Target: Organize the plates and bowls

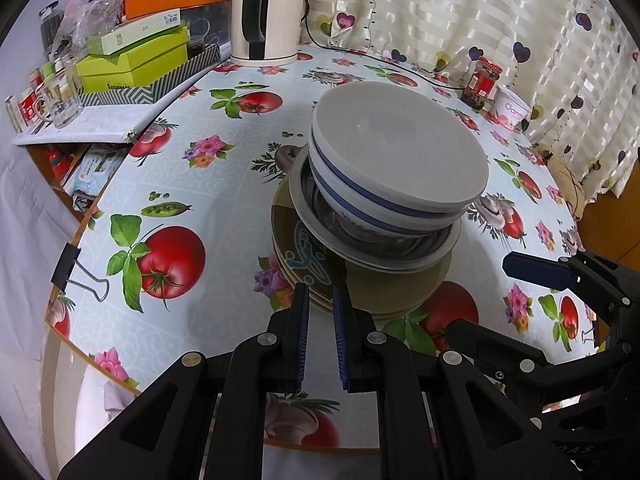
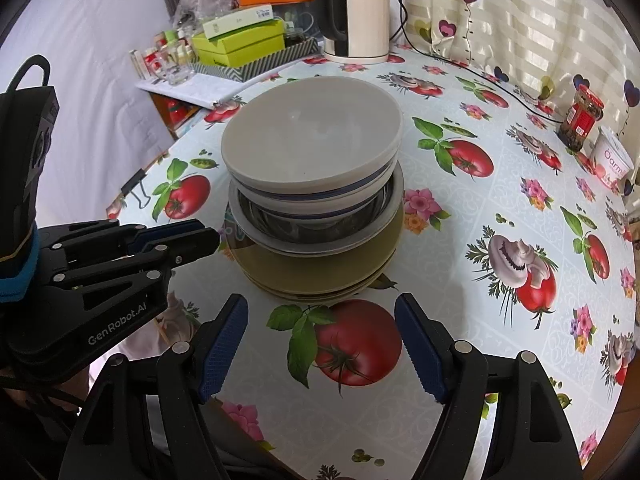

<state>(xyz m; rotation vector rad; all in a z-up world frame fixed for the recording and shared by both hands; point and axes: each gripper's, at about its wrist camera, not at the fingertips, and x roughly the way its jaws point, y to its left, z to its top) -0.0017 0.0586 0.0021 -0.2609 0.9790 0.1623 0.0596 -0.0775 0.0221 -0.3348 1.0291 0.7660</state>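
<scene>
One stack stands mid-table: white bowls with blue bands [image 1: 400, 160] [image 2: 312, 148] sit in a steel bowl [image 1: 384, 244] [image 2: 320, 228], which rests on olive plates [image 1: 380, 288] [image 2: 320, 272]. My left gripper [image 1: 321, 300] is at the plates' near edge, its jaws narrowed to a small gap, holding nothing that I can see. It also shows in the right wrist view [image 2: 200, 236], beside the stack's left side. My right gripper [image 2: 320, 316] is open and empty, just short of the plates. One of its fingers [image 1: 536, 268] shows right of the stack.
A kettle [image 1: 268, 16] [image 2: 356, 12] stands at the table's far edge. Green boxes [image 1: 136, 60] and glasses [image 1: 60, 96] sit on a side shelf at the left. A red-lidded jar [image 1: 480, 82] [image 2: 582, 120] and a white tub [image 2: 612, 160] stand by the curtain. A binder clip [image 1: 76, 272] grips the table edge.
</scene>
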